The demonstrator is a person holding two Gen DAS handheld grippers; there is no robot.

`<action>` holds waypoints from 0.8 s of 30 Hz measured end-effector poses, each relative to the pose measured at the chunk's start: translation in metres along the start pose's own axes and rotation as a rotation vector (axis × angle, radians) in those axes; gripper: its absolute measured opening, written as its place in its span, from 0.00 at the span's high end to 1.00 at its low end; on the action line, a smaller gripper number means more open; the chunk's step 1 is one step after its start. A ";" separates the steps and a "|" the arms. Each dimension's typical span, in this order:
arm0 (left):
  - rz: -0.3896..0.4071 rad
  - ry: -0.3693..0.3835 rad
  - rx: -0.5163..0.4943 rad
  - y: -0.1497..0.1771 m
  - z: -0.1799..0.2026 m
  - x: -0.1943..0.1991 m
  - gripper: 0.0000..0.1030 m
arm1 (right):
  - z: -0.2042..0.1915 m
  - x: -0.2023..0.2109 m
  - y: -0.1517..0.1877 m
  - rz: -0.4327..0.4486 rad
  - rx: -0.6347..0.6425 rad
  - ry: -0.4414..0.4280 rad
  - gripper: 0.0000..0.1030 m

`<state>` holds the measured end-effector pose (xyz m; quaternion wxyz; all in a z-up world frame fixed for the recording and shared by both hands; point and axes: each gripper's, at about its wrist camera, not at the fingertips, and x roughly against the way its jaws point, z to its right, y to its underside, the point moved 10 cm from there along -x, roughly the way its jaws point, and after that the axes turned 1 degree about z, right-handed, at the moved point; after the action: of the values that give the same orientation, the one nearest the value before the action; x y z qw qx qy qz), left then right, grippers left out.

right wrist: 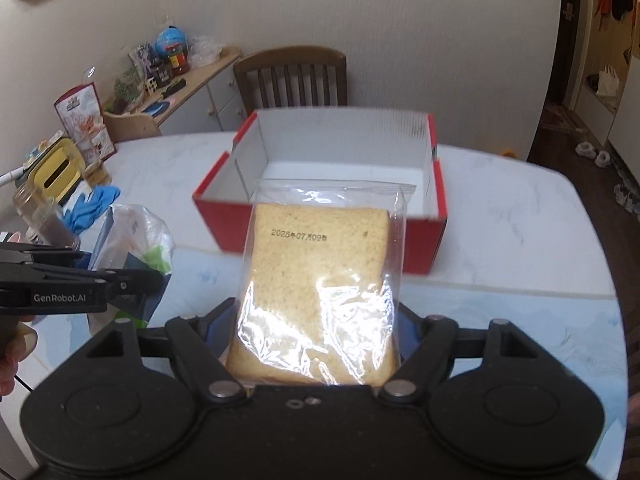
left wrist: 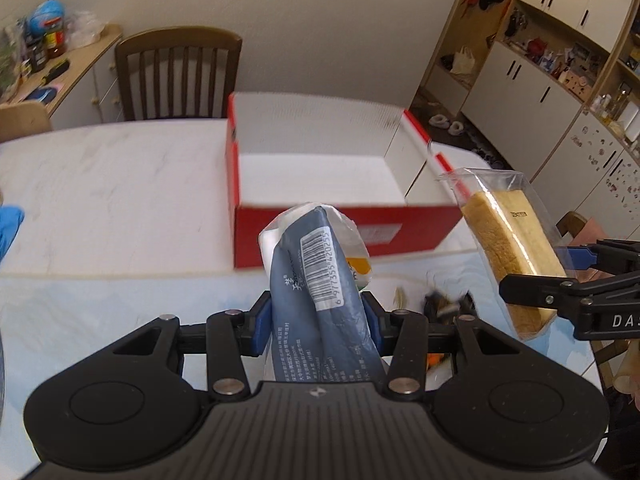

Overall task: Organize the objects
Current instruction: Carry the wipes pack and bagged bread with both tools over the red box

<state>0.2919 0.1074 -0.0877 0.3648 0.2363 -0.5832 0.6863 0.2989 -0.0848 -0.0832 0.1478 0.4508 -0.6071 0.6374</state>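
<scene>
- On the white table [right wrist: 520, 216], at its middle, a red box [right wrist: 424, 256] sits open, its white inside bare.
- Above the near edge, the right gripper [right wrist: 316, 332] pinches a bagged bread slice [right wrist: 316, 280], upright, sealed top toward the box.
- Beside it, the left gripper [left wrist: 318, 320] clamps a grey-blue packet [left wrist: 316, 280], long axis running away, barcode up.

We see the red box [right wrist: 420, 252] open on top with a bare white floor. Bare bench [right wrist: 520, 216] lies to its right; jars [right wrist: 30, 204] and blue gloves [right wrist: 94, 204] crowd its left.
</scene>
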 end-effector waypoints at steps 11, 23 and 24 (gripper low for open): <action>0.002 0.008 -0.086 -0.062 0.001 -0.037 0.57 | 0.008 -0.023 -0.053 0.023 0.021 0.053 0.25; 0.025 -0.027 -0.159 -0.119 -0.003 -0.095 0.57 | 0.020 -0.085 -0.092 0.026 0.035 0.146 0.26; 0.029 -0.030 -0.169 -0.123 -0.002 -0.100 0.57 | 0.021 -0.089 -0.094 0.029 0.040 0.154 0.26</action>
<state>0.4500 0.0938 -0.0858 0.3646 0.2067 -0.6477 0.6362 0.4254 -0.0513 -0.0925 0.1757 0.3946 -0.5875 0.6843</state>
